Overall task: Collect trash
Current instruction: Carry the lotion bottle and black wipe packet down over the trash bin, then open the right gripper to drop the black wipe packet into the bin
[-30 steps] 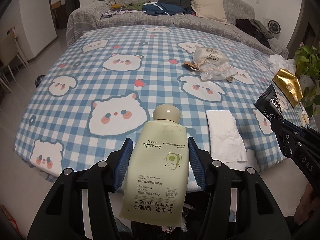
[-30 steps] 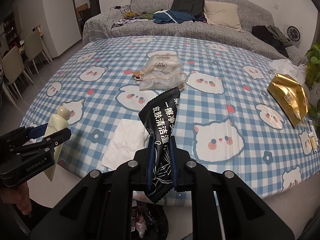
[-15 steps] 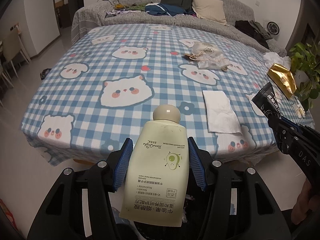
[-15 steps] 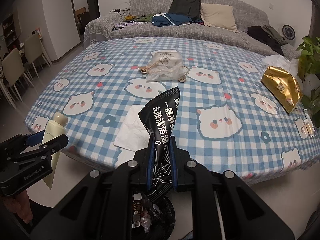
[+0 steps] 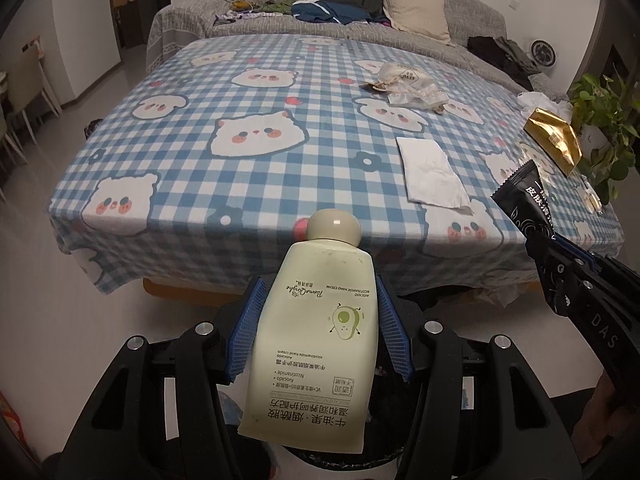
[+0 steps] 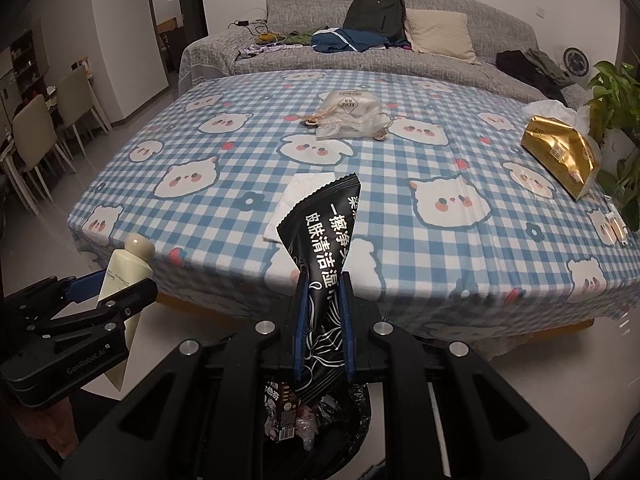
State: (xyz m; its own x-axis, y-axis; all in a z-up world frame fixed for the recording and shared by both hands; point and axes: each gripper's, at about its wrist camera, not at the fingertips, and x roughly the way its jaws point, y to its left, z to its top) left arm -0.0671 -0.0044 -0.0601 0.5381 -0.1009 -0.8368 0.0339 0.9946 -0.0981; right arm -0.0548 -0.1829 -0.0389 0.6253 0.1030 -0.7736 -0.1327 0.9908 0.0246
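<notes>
Left hand-held gripper: clamped on the pale hand cream tube, cap pointing forward.
Right hand-held gripper: pinching the black wipes packet upright.
Right wrist view only: bin with black liner, trash inside, directly below the packet.
Desk: white tissue, clear bag, gold pouch.

dim indoor light | soft shadows | sharp focus | fisheye bending, dark vignetted corners

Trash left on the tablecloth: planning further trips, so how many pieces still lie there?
3: white tissue near the front edge, clear plastic bag mid-table, gold packet at right. Small bits may escape view.
</notes>
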